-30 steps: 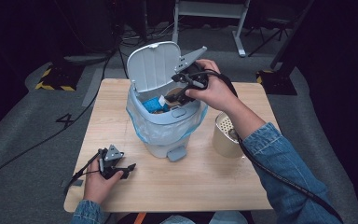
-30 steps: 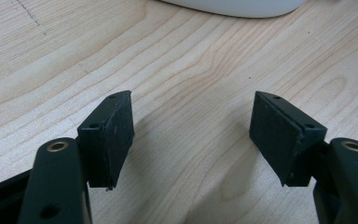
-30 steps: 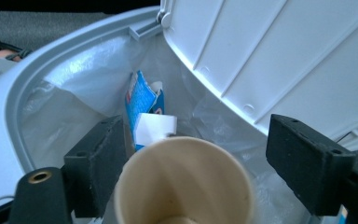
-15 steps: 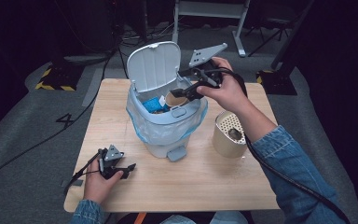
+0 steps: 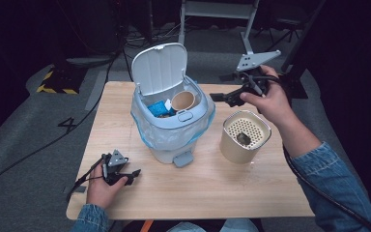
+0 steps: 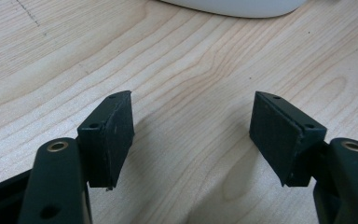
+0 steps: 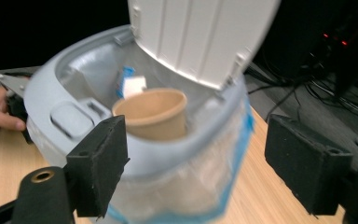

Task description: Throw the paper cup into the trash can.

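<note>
In the high view, the right gripper (image 5: 216, 97) is being held with its jaws wide and empty beside the bin (image 5: 172, 126), where the paper cup (image 5: 183, 101) is lying; clearance should be kept from the lid (image 5: 159, 67). In the left gripper view, the left gripper (image 6: 191, 133) is being shown wide open and empty over the table (image 6: 186, 60). In the right gripper view, the cup's tilt is being revealed.

The table (image 5: 212, 193) is pale wood with a clear wavy grain and a smooth matt finish, and the bin (image 5: 174, 130) looks like smooth light-grey plastic with a thin, crinkly see-through plastic liner (image 5: 149, 137) edged in blue. The cup (image 7: 151, 114) sitting in it is plain brown paper, matt, and the cream canister (image 5: 244, 137) next to the bin has a smooth satin body with a perforated top. The pads (image 6: 114, 135) on the left gripper (image 6: 191, 135) and the ones on the right gripper (image 7: 196, 161) are black, matt and slightly rough like dense foam or rubber, mounted on smoother black plastic arms with small brass-looking inserts.
</note>
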Demonstrator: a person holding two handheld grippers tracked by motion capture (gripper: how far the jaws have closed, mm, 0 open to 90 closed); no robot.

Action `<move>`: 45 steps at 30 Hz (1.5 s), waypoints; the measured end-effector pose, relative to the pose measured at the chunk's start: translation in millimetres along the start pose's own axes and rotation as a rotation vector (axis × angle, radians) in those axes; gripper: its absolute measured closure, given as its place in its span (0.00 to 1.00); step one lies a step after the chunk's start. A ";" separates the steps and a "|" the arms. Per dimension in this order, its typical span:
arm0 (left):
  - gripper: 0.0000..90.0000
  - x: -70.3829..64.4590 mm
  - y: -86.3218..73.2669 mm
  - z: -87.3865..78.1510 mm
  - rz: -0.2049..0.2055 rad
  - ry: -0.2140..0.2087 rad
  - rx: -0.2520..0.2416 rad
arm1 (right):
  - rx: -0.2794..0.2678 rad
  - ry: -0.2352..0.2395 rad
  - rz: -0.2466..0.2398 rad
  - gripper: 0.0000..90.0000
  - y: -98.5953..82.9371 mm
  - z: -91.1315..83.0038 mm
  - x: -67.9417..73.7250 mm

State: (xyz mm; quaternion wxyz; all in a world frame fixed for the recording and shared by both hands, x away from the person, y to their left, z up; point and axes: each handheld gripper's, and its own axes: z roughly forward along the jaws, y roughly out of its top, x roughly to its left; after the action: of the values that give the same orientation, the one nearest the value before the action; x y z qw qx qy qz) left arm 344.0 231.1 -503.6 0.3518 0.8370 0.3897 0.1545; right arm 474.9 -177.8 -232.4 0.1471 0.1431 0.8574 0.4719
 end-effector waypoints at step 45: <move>0.34 0.1 0.4 0.8 -0.005 -0.006 -0.001 | 0.091 -0.183 0.259 0.24 -213.0 -116.5 18.9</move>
State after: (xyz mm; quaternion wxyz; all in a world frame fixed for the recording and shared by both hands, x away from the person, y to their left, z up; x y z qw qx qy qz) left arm 344.8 230.6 -503.9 0.3538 0.8362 0.3908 0.1513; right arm 389.7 -369.3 -356.3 0.1560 0.3013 0.8354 0.4325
